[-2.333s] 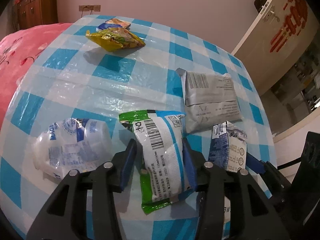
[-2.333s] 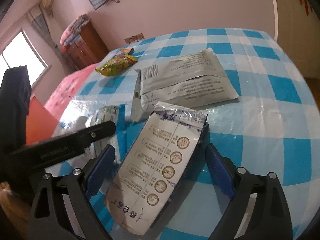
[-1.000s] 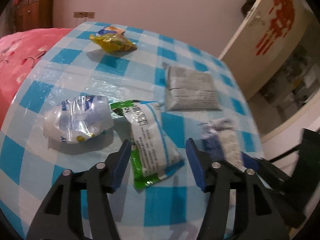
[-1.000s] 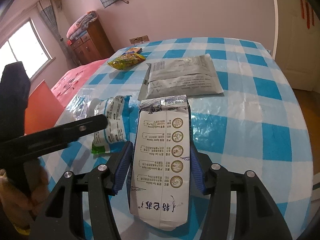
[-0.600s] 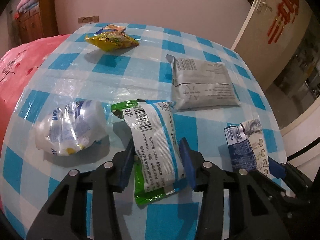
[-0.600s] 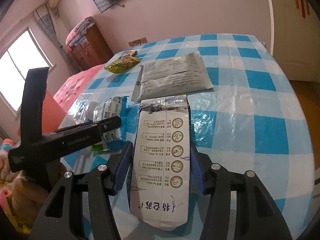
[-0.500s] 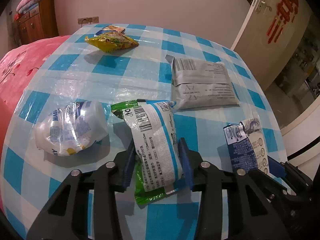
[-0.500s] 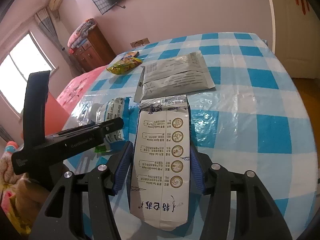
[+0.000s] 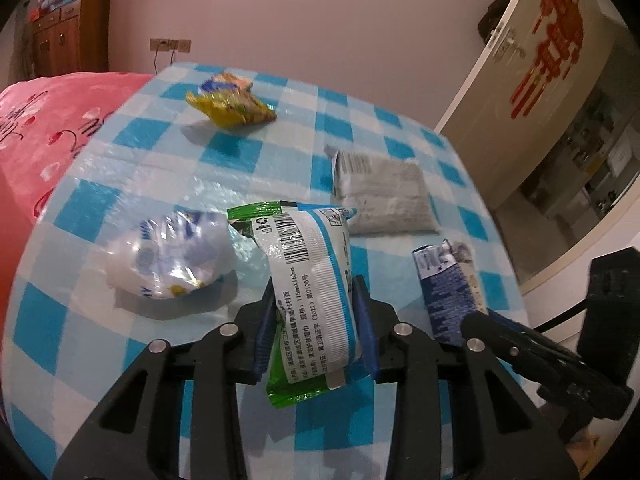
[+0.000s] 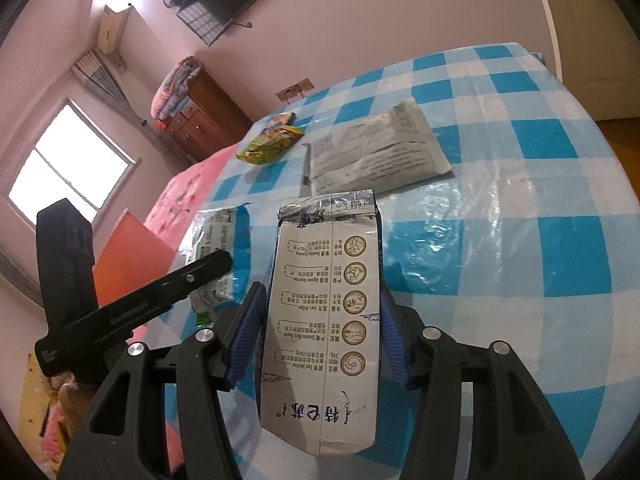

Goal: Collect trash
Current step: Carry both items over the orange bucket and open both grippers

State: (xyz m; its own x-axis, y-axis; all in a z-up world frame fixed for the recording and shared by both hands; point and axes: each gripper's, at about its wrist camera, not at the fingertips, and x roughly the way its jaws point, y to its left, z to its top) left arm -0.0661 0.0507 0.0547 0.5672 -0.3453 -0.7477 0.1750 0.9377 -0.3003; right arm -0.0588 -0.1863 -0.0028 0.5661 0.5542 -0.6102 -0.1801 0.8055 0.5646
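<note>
Slick plastic film is the risk: the green-and-white barcoded wipes packet (image 9: 314, 280), pinched near its lower half by the closed left gripper (image 9: 316, 320), droops at its far end and could slip free. The right gripper (image 10: 322, 320) is clamped on the white-and-blue printed carton (image 10: 324, 300). Both packs hang between their fingers above the blue-checked tablecloth (image 9: 120, 360).

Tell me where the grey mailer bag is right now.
The grey mailer bag lies flat on the checked tablecloth, beyond both grippers in each wrist view, right of the yellow snack packet and just past the green-and-white wipes pack.
</note>
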